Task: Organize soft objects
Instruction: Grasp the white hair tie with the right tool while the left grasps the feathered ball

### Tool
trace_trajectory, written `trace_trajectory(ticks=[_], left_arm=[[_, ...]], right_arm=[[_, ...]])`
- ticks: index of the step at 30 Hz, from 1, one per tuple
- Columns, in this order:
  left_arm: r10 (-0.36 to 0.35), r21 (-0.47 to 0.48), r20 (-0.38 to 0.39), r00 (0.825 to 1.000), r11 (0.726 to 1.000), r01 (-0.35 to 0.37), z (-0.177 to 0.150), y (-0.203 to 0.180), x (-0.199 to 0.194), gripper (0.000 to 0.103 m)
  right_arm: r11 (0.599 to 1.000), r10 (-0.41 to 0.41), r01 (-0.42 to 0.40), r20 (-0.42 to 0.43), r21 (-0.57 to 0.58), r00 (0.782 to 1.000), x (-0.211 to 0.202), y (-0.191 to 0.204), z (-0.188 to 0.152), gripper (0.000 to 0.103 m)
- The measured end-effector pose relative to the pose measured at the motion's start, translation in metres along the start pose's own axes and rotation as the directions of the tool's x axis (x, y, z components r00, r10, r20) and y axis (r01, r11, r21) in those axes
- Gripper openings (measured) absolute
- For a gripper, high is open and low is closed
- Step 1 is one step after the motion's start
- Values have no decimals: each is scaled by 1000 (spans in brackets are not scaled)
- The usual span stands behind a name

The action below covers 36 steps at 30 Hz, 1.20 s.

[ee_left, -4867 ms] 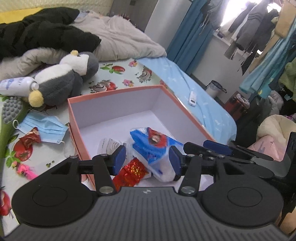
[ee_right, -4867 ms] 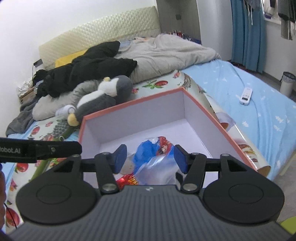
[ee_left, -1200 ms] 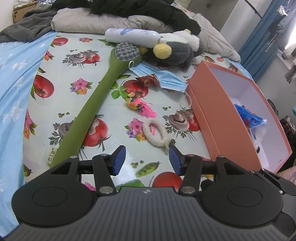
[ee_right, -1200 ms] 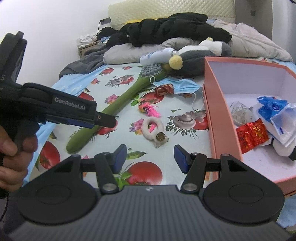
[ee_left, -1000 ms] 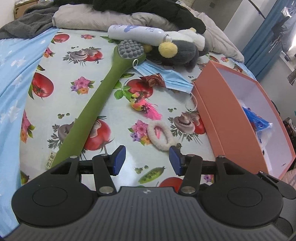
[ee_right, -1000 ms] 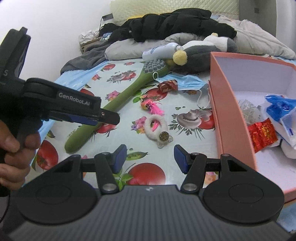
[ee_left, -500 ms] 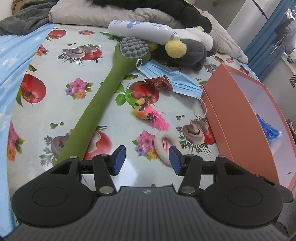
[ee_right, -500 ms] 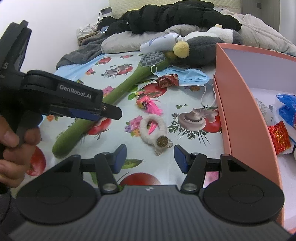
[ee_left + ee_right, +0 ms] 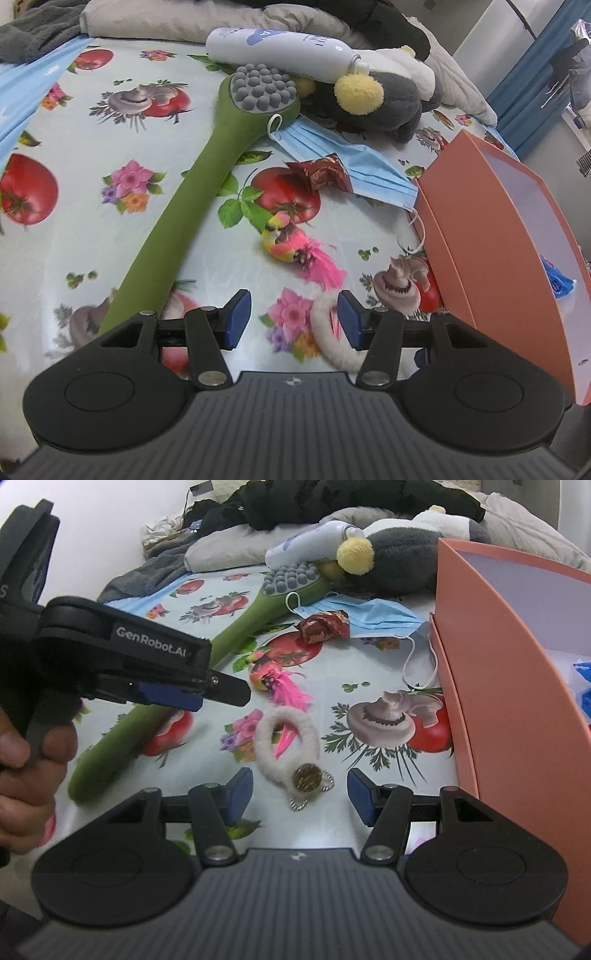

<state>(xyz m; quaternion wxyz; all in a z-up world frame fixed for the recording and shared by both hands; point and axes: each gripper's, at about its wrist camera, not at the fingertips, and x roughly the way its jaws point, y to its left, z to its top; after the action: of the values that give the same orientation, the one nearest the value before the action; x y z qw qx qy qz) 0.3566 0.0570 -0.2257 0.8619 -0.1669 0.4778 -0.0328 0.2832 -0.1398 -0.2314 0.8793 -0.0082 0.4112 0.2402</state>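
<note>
While the white fluffy hair tie (image 9: pixel 287 741) lies on the fruit-print cloth (image 9: pixel 122 122) just left of the orange box (image 9: pixel 517 686), the right gripper (image 9: pixel 300 789) and left gripper (image 9: pixel 291 317) hover above it, jaws parted and empty, apparently lining up to grasp it for boxing.

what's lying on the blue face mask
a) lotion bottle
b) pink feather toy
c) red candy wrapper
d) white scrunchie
c: the crumpled red wrapper overlaps the near edge of the mask; the scrunchie and feather toy lie apart on the printed cloth, and the bottle is up by the plush toy.
</note>
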Motion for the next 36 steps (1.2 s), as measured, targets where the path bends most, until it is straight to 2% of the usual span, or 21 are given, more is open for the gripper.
trace_trajectory(ticks=[10,13,14,16,22,24,25,30,36], left_arm=[[-7,-13,32,999,1000,8,24,-1,27,58],[-1,-7,39,999,1000,1,28,-2,34,58],[6,3,44,999,1000,-6,28,-4,36,58],[15,11,47,999,1000,-15,28,-5,39,58],[5,-32,53,999,999,-3,31,0,45,57],[1,-23,44,999,1000,0,31,-2,47,54],[-4,-17,37,999,1000,5,30,-3,48,46],[34,28,55,998,999,-35,27,-11,46,27],[21,47,67,998,999,-24,22,-14,32,25]], right_arm=[[999,13,-14,-8,-50,1000,24,1,8,58],[997,4,-5,-10,-73,1000,28,3,7,46],[997,-3,3,-7,-77,1000,28,4,6,38],[996,-4,2,-15,-84,1000,29,5,4,32],[994,-9,9,-2,-109,1000,26,9,-1,31],[994,-15,15,2,-104,1000,25,6,-1,31],[994,-18,18,2,-105,1000,25,5,-1,31],[994,-32,33,3,-102,999,20,3,-3,31],[993,-54,55,9,-107,998,11,4,-8,31]])
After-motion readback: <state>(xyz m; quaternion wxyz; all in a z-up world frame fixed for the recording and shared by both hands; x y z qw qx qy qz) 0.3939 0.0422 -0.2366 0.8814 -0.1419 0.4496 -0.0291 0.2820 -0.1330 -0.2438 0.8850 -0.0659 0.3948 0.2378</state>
